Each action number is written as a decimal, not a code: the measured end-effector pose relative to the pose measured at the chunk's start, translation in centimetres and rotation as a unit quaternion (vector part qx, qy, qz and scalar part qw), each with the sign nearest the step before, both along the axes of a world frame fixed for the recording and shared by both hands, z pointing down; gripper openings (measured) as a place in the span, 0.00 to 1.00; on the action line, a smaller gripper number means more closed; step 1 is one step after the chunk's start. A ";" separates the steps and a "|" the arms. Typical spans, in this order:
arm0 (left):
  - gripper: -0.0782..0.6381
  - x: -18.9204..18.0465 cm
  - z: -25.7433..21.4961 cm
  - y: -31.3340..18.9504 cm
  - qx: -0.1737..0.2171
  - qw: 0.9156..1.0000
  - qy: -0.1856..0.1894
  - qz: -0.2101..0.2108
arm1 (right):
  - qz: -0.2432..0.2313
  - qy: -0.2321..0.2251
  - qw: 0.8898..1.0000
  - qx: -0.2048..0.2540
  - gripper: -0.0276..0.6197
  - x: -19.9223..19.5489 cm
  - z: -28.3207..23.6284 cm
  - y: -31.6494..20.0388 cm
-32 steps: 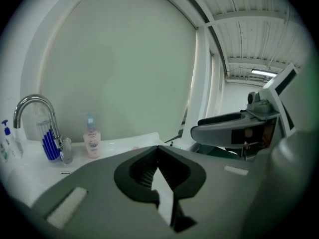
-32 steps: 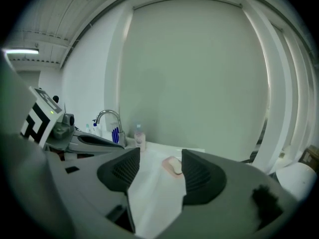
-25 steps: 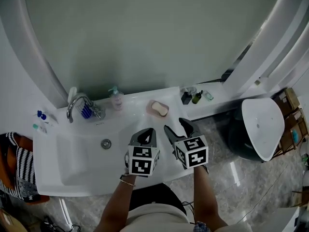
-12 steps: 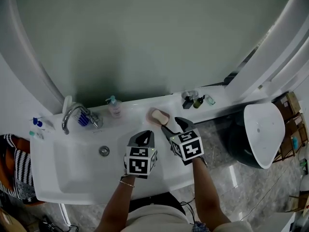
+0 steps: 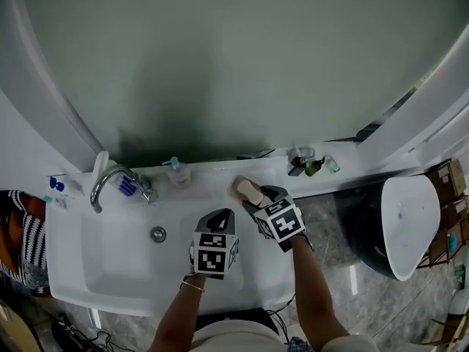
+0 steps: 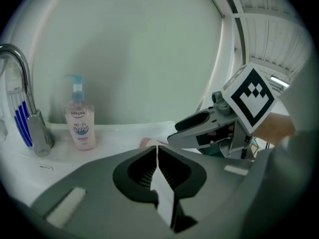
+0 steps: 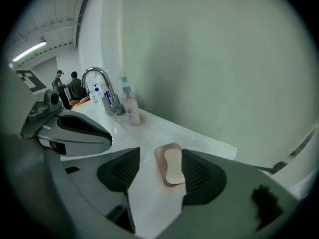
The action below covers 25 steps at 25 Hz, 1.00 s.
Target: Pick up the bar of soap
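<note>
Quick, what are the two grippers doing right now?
Left hand-held gripper: shut, empty.
Right hand-held gripper: open, bar of soap between its jaws, not gripped yet.

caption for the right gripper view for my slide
Right gripper, jaws apart, lined up on the bar of soap in its pink dish on the white counter.

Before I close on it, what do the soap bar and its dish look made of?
Soap bar: pale cream, matte, rounded edges, seemingly ordinary solid soap. Dish: pink, smooth, faint sheen, probably plastic, though glazed ceramic is possible.
</note>
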State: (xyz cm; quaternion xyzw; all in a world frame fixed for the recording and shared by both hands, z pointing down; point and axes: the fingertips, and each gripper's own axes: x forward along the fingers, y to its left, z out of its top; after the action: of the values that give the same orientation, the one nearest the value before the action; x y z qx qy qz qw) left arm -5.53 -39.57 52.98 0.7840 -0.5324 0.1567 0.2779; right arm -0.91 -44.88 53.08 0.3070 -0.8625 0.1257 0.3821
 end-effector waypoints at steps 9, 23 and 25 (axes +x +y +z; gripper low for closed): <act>0.13 -0.5 2.0 -2.1 -0.019 0.999 -0.003 -0.027 | -0.028 0.039 0.997 -0.056 0.43 0.2 5.1 -2.6; 0.15 -0.5 5.0 -3.9 -0.050 0.998 -0.005 -0.027 | -0.062 0.066 0.990 -0.108 0.43 -0.4 9.6 -3.6; 0.14 0.0 5.4 -3.9 -0.053 0.998 -0.009 -0.021 | -0.061 0.073 0.989 -0.114 0.43 -0.4 10.0 -3.7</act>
State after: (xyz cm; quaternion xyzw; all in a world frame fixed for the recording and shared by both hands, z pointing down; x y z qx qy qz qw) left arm -5.54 -43.50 58.36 0.7551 -0.5425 0.1860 0.3177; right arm -1.30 -48.56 63.12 0.2171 -0.8295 0.1770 0.4832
